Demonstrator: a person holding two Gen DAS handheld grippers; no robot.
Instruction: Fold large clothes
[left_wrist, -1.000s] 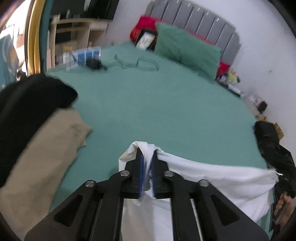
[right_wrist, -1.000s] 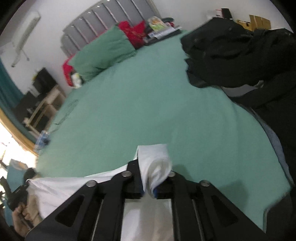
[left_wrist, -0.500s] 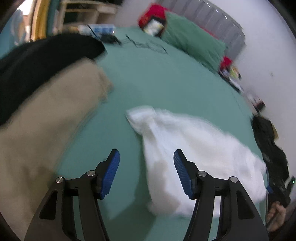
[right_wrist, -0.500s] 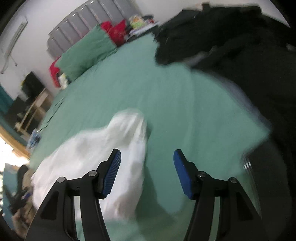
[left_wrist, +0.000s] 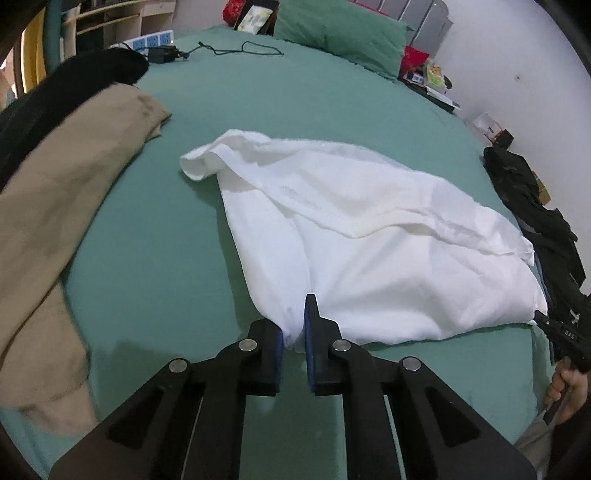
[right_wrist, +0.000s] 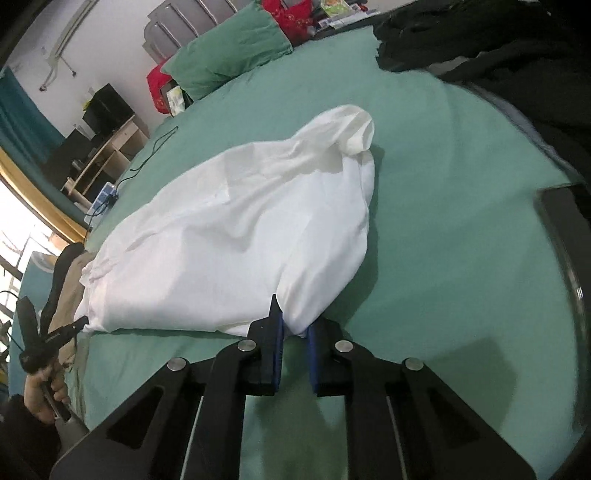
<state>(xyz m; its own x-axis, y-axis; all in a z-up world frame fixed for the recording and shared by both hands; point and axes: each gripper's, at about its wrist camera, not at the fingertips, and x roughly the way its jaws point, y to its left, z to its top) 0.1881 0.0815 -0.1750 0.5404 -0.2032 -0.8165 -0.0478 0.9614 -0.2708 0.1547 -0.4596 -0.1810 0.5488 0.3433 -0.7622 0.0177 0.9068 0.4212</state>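
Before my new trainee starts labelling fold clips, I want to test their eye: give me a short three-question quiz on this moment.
1. True or false: both tongs pinch the near edge of the white garment.
2. What lies beside the left tongs, on their left?
A. a tan garment
B. a blue towel
C. a laptop
3. Fill in: the black clothes lie on the ____ tongs' side of the bed.

Key: 1 true; 2 A; 3 right.

Dim room, window glare at left, fisheye-bent edges, slight blur
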